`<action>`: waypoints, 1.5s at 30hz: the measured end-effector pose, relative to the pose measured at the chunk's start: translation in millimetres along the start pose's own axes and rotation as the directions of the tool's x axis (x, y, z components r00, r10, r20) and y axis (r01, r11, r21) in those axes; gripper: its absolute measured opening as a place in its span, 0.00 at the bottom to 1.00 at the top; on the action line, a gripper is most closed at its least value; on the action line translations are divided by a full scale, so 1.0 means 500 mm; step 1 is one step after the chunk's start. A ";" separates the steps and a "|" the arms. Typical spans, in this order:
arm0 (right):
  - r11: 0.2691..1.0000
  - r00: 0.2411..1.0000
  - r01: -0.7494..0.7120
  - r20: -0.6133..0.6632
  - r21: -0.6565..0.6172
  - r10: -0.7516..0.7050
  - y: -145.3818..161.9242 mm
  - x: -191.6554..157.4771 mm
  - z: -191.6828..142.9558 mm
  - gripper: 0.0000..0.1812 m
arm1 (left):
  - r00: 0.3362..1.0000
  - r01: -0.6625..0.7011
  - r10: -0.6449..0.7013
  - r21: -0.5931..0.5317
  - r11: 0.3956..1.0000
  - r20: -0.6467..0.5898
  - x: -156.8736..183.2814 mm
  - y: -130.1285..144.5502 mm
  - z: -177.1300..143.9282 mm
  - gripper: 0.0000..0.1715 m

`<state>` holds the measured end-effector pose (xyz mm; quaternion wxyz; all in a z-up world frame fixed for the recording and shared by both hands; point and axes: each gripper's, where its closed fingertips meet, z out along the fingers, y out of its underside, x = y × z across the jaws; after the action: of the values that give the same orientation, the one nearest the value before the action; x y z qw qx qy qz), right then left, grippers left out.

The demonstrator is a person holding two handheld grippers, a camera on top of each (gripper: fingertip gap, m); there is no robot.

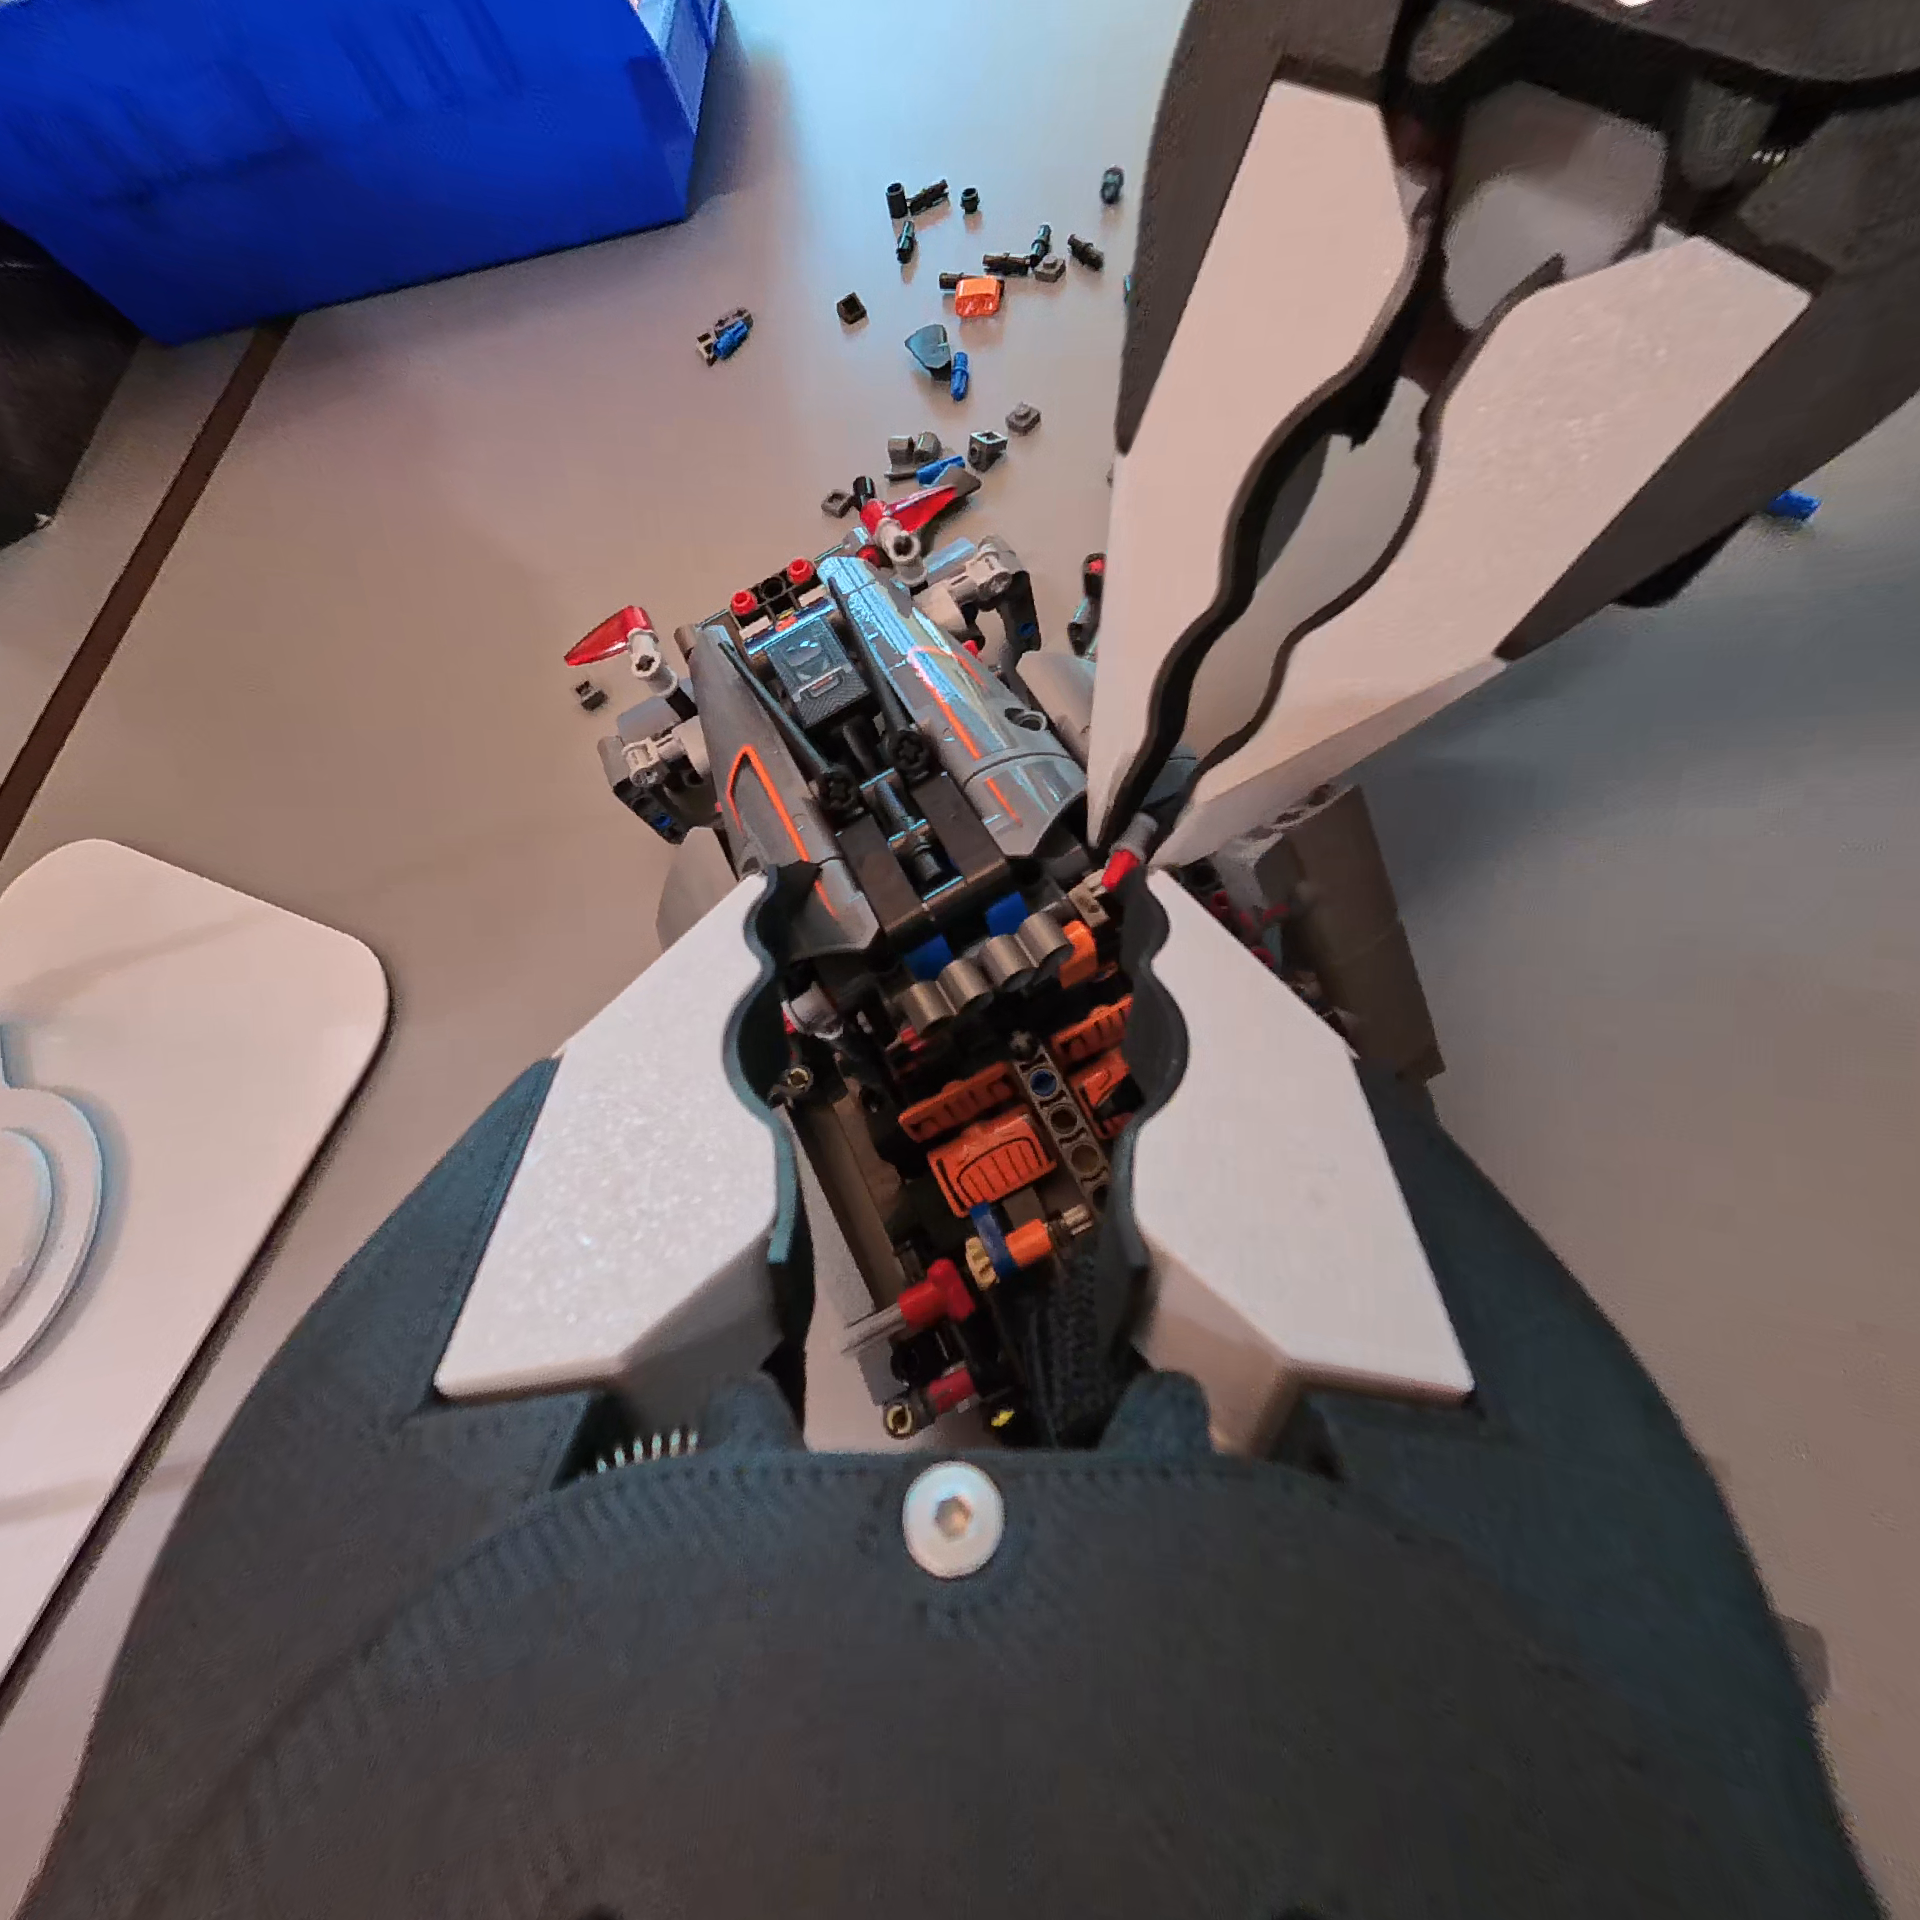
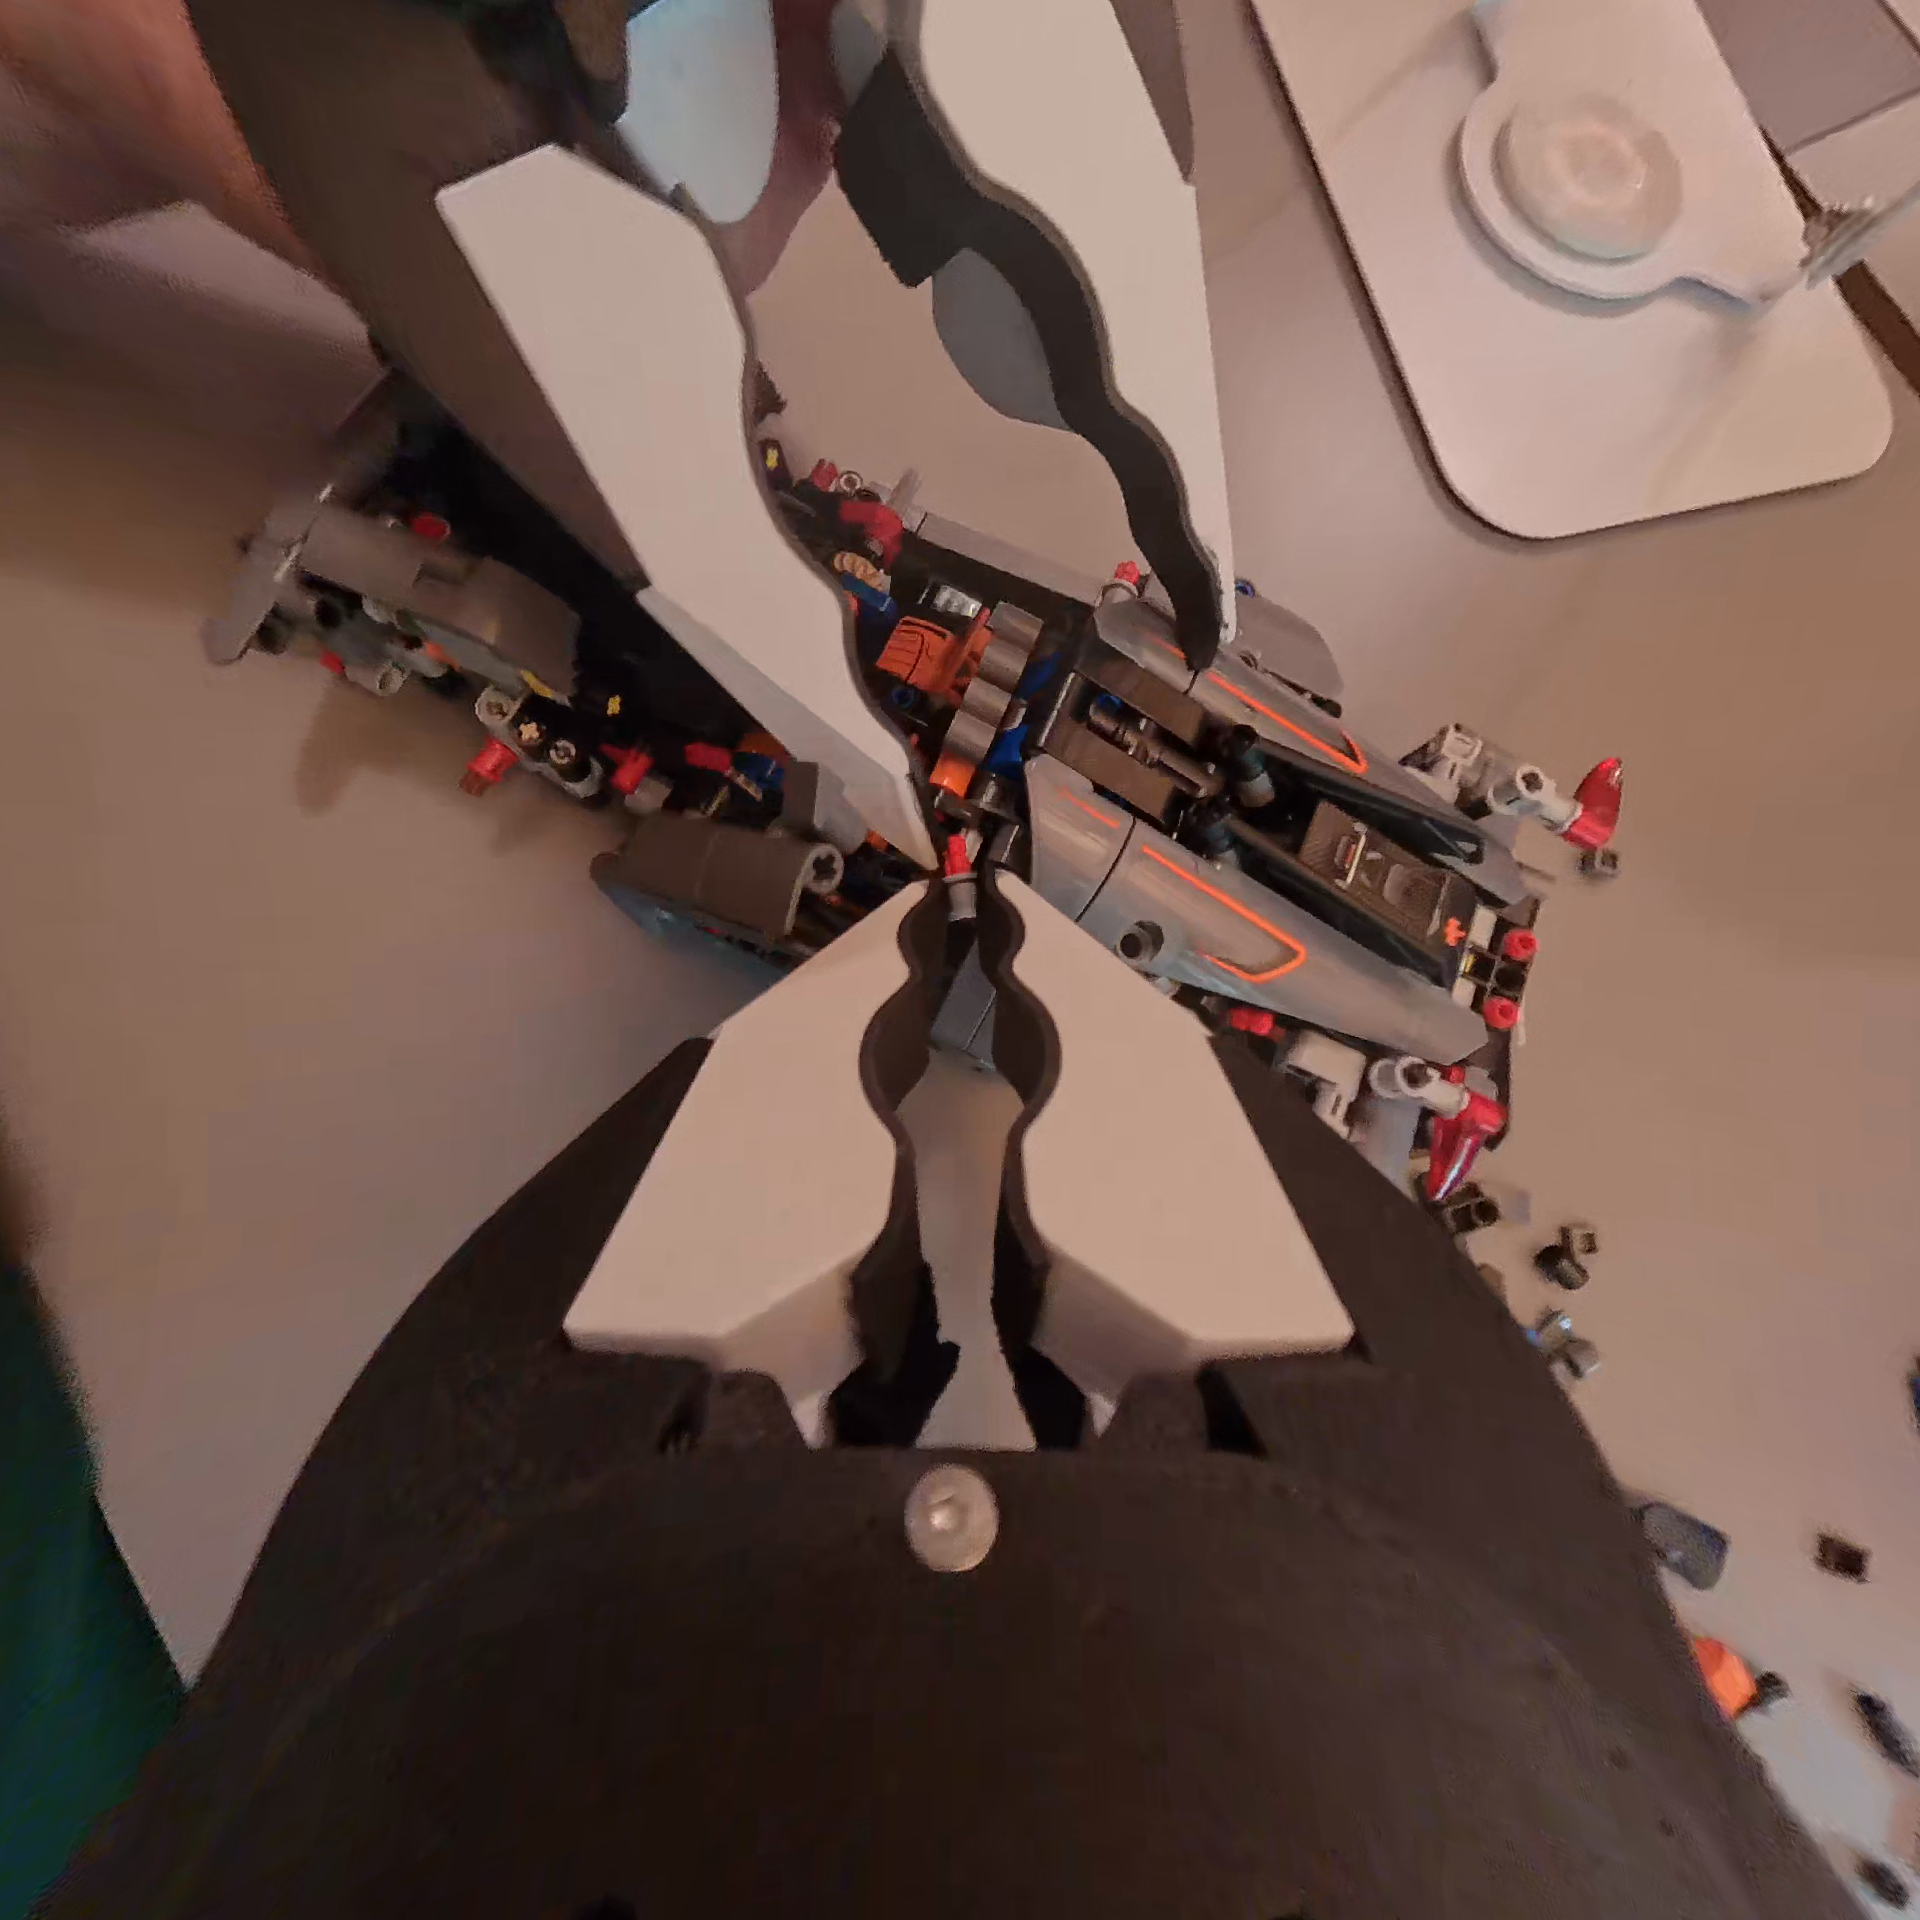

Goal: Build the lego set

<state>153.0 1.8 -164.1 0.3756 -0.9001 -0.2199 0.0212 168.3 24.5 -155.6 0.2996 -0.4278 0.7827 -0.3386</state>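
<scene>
left claw (image 1: 951,935) clamped around the half-built lego car (image 1: 914,727) on the tabletop (image 1: 416,582). right claw (image 2: 961,883) pinching a red-tipped pin (image 2: 958,868) at the chassis edge. step: seating the pin. next, likely a straight push, car held steady.

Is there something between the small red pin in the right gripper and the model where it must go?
Nothing visible: the right gripper holds the red pin directly at the model.
</scene>
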 end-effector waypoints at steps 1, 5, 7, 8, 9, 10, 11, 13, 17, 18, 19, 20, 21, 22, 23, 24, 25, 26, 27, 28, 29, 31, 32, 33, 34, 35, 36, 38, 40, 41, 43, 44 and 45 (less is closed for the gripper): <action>1.000 1.000 -0.030 -0.001 0.003 0.030 0.000 0.000 0.000 0.02 | 1.000 -0.006 0.006 -0.002 1.000 0.002 0.000 0.000 0.001 0.37; 0.986 0.985 -0.165 -0.040 0.023 0.166 0.006 -0.001 -0.003 0.02 | 1.000 0.002 -0.002 0.004 1.000 -0.004 0.000 -0.001 0.001 0.36; 0.972 0.971 -0.229 -0.060 0.046 0.231 0.008 0.000 -0.005 0.02 | 1.000 0.004 -0.004 0.010 1.000 -0.008 -0.001 -0.002 0.001 0.36; 0.964 0.963 -0.257 -0.068 0.069 0.262 0.008 0.000 -0.006 0.02 | 1.000 0.002 -0.002 0.010 1.000 -0.009 0.000 -0.002 0.002 0.36; 0.957 0.956 -0.276 -0.080 0.088 0.283 0.009 0.000 -0.007 0.02 | 1.000 -0.007 0.007 0.008 1.000 -0.007 0.002 -0.003 0.003 0.35; 0.950 0.948 -0.295 -0.090 0.104 0.305 0.010 0.000 -0.009 0.02 | 1.000 -0.015 0.016 0.008 1.000 -0.003 0.004 -0.005 0.004 0.35; 0.947 0.944 -0.302 -0.105 0.112 0.313 0.011 -0.001 -0.010 0.02 | 1.000 -0.017 0.017 0.006 1.000 -0.005 0.005 -0.006 0.005 0.35; 0.946 0.941 -0.301 -0.123 0.123 0.316 0.012 -0.003 -0.011 0.01 | 1.000 -0.020 0.020 0.001 1.000 -0.009 0.008 -0.007 0.007 0.36; 0.946 0.939 -0.291 -0.149 0.140 0.311 0.015 -0.005 -0.015 0.01 | 1.000 -0.019 0.019 -0.003 1.000 -0.008 0.012 -0.009 0.009 0.36; 0.945 0.936 -0.292 -0.162 0.145 0.313 0.016 -0.006 -0.016 0.01 | 1.000 -0.017 0.017 -0.001 1.000 -0.008 0.013 -0.010 0.010 0.36; 0.944 0.933 -0.293 -0.172 0.151 0.317 0.016 -0.006 -0.016 0.01 | 1.000 -0.016 0.016 0.000 1.000 -0.009 0.014 -0.010 0.010 0.36; 0.944 0.931 -0.291 -0.179 0.156 0.317 0.017 -0.007 -0.017 0.01 | 1.000 -0.017 0.017 0.001 1.000 -0.010 0.015 -0.011 0.011 0.36; 0.942 0.929 -0.293 -0.183 0.164 0.321 0.017 -0.007 -0.018 0.01 | 1.000 -0.019 0.019 0.003 1.000 -0.011 0.016 -0.011 0.011 0.36; 0.942 0.928 -0.290 -0.192 0.170 0.321 0.018 -0.007 -0.019 0.01 | 1.000 -0.022 0.022 0.005 1.000 -0.011 0.017 -0.012 0.011 0.36; 0.942 0.927 -0.288 -0.195 0.175 0.320 0.019 -0.008 -0.020 0.01 | 1.000 -0.019 0.019 0.005 1.000 -0.014 0.018 -0.012 0.012 0.36; 0.942 0.929 -0.285 -0.192 0.176 0.316 0.020 -0.007 -0.021 0.01 | 1.000 -0.016 0.016 0.007 1.000 -0.015 0.018 -0.013 0.013 0.36; 0.941 0.929 -0.289 -0.186 0.178 0.321 0.021 -0.006 -0.022 0.01 | 1.000 -0.018 0.018 0.009 1.000 -0.012 0.018 -0.014 0.015 0.36; 0.935 0.925 -0.301 -0.180 0.185 0.334 0.022 -0.004 -0.023 0.01 | 1.000 -0.019 0.019 0.009 1.000 -0.012 0.019 -0.016 0.016 0.36; 0.929 0.920 -0.314 -0.178 0.195 0.349 0.024 -0.004 -0.025 0.01 | 1.000 -0.017 0.017 0.010 1.000 -0.013 0.019 -0.017 0.016 0.36; 0.921 0.914 -0.330 -0.176 0.208 0.367 0.025 -0.003 -0.027 0.01 | 1.000 -0.013 0.013 0.016 1.000 -0.012 0.020 -0.018 0.017 0.35; 0.910 0.906 -0.348 -0.168 0.226 0.388 0.026 -0.003 -0.028 0.01 | 1.000 -0.017 0.017 0.017 1.000 -0.011 0.020 -0.018 0.017 0.35; 0.899 0.898 -0.365 -0.163 0.242 0.408 0.028 -0.003 -0.031 0.01 | 1.000 -0.028 0.028 0.012 1.000 -0.004 0.022 -0.019 0.018 0.34; 0.889 0.891 -0.383 -0.150 0.252 0.427 0.029 -0.003 -0.032 0.01 | 1.000 -0.024 0.024 0.013 1.000 -0.006 0.023 -0.020 0.018 0.34; 0.869 0.880 -0.415 -0.126 0.268 0.459 0.030 -0.003 -0.034 0.01 | 1.000 -0.023 0.023 0.013 1.000 -0.007 0.024 -0.021 0.019 0.34; 0.860 0.873 -0.428 -0.120 0.278 0.473 0.031 -0.003 -0.035 0.01 | 1.000 -0.030 0.030 0.012 0.999 -0.004 0.026 -0.022 0.021 0.34; 0.857 0.870 -0.433 -0.119 0.281 0.478 0.032 -0.003 -0.037 0.01 | 0.999 -0.033 0.033 0.015 0.999 -0.003 0.027 -0.023 0.021 0.34; 0.851 0.866 -0.441 -0.115 0.285 0.487 0.033 -0.003 -0.038 0.01 | 1.000 -0.030 0.030 0.017 0.999 -0.005 0.027 -0.024 0.021 0.34; 0.824 0.847 -0.477 -0.091 0.305 0.524 0.033 -0.002 -0.039 0.01 | 1.000 -0.031 0.031 0.018 0.999 0.000 0.028 -0.024 0.022 0.34; 0.818 0.840 -0.485 -0.096 0.309 0.535 0.034 -0.002 -0.039 0.01 | 0.999 -0.036 0.036 0.013 0.999 0.008 0.028 -0.025 0.023 0.33; 0.815 0.837 -0.488 -0.097 0.312 0.538 0.035 -0.002 -0.040 0.01 | 0.999 -0.034 0.034 0.014 0.999 0.009 0.029 -0.026 0.023 0.33; 0.829 0.843 -0.470 -0.126 0.305 0.524 0.038 -0.002 -0.043 0.01 | 0.999 -0.033 0.033 0.006 0.999 0.011 0.031 -0.028 0.027 0.34; 0.843 0.850 -0.449 -0.150 0.297 0.506 0.040 -0.002 -0.044 0.01 | 0.999 -0.038 0.038 0.005 0.999 0.015 0.033 -0.029 0.028 0.34; 0.854 0.855 -0.431 -0.171 0.290 0.489 0.041 -0.002 -0.045 0.01 | 0.999 -0.036 0.036 0.008 0.999 0.016 0.034 -0.030 0.029 0.34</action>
<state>164.4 -26.6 -162.1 0.4896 -0.8698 0.0544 0.0293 178.3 -0.3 -155.4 0.3137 -0.4151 0.7863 -0.3333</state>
